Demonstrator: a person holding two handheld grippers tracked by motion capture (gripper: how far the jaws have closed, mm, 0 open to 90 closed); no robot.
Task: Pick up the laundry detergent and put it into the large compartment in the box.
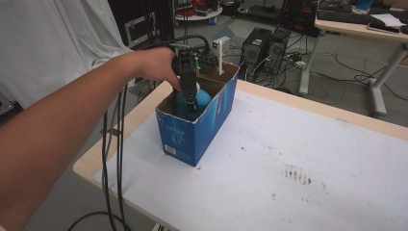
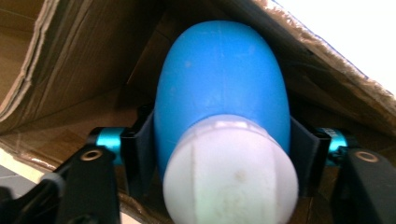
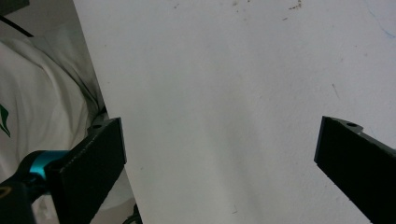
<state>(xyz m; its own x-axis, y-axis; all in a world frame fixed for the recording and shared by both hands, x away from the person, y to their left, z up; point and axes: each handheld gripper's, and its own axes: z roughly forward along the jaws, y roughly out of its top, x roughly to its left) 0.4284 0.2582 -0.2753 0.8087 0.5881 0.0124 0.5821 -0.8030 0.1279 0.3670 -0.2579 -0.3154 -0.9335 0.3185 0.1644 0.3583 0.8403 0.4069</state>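
A blue cardboard box (image 1: pixel 211 126) with its top open stands near the table's left edge. Inside it is a blue bottle (image 1: pixel 203 98) with a white cap (image 2: pixel 231 172). My left gripper (image 1: pixel 191 103) reaches down into the box, and its pads (image 2: pixel 144 142) sit against both sides of the bottle (image 2: pixel 219 84) just below the cap, shut on it. Brown box walls (image 2: pixel 70 70) close in around the bottle. My right gripper (image 3: pixel 219 149) hangs open over the white tabletop (image 3: pixel 224 84), with nothing between its jaws.
Black cables (image 1: pixel 113 144) trail off the table's left edge (image 1: pixel 89 166). A white upright post (image 1: pixel 220 54) stands behind the box. Computer towers (image 1: pixel 264 44) and a desk (image 1: pixel 365 26) are on the floor beyond. A white shirt (image 3: pixel 32 112) is by the right gripper.
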